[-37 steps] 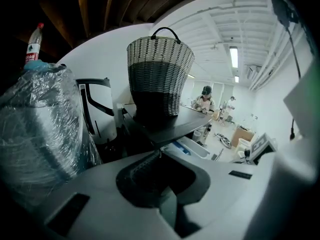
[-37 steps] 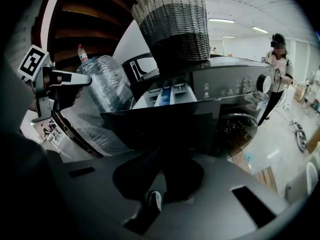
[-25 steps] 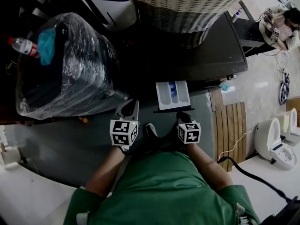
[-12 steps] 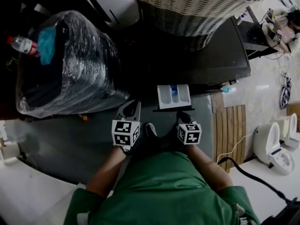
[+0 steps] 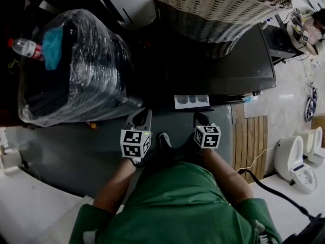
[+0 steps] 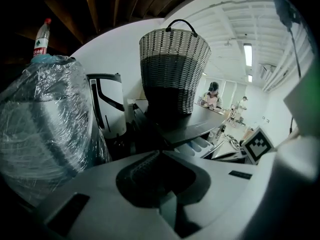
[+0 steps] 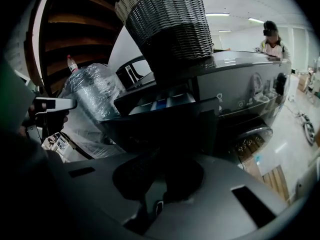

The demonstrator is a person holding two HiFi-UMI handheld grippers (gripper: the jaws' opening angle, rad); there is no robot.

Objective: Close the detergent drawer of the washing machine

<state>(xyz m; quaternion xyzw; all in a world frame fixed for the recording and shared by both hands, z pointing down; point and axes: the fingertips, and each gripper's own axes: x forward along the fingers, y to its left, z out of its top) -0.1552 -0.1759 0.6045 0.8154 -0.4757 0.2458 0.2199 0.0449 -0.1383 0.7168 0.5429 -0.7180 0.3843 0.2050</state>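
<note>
right tongs [image 5: 201,119] closed, empty, seemingly against drawer [image 5: 192,101] front: push straight, centred, until flush. left tongs [image 5: 142,113] closed, idle.

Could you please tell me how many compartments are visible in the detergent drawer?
3, side by side in the detergent drawer's exposed strip: left compartment, middle compartment, right compartment. Any further back are hidden inside the washing machine.

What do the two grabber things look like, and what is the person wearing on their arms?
The left gripper and the right gripper are grey plastic, and each narrows to a rounded tip. Each carries a white cube printed with black square markers. The person wears a green top with short sleeves.
</note>
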